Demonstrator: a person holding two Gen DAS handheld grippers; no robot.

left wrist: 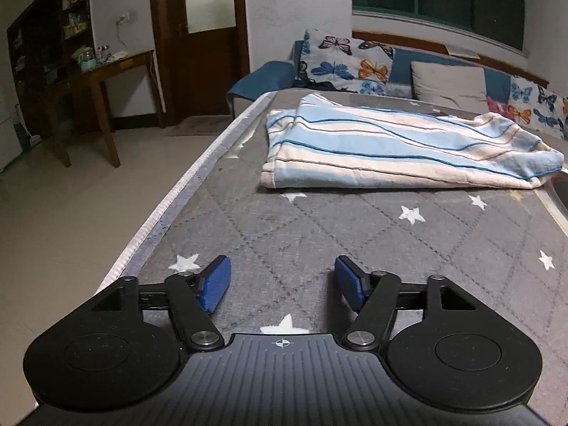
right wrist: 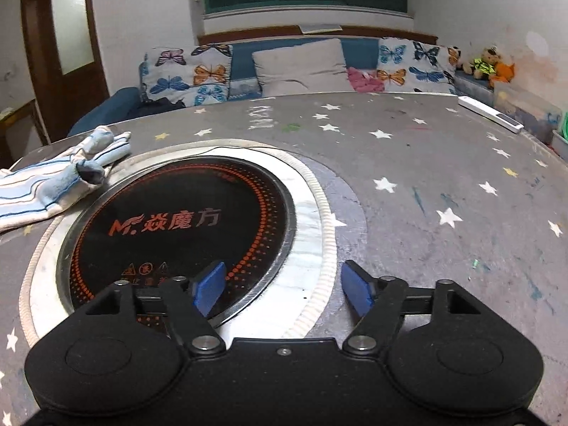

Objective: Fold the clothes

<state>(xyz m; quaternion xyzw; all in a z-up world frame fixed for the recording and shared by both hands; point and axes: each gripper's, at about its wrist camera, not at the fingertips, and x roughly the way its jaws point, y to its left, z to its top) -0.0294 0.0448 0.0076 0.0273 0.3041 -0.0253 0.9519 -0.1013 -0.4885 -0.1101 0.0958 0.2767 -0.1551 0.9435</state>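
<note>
On the table [left wrist: 319, 234], a striped cloth [left wrist: 397, 145] lies folded, beyond the left gripper [left wrist: 282, 284]. Left and right gripper [right wrist: 284, 284]: both spread, empty. Cloth looks soft, light, limp; best pinched at a corner or hem.

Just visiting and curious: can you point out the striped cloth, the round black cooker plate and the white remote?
striped cloth [left wrist: 401, 145]: left wrist view, middle of its folded top.
cooker plate [right wrist: 184, 220]: right wrist view, black glass centre.
white remote [right wrist: 490, 113]: right wrist view, mid-body.
</note>
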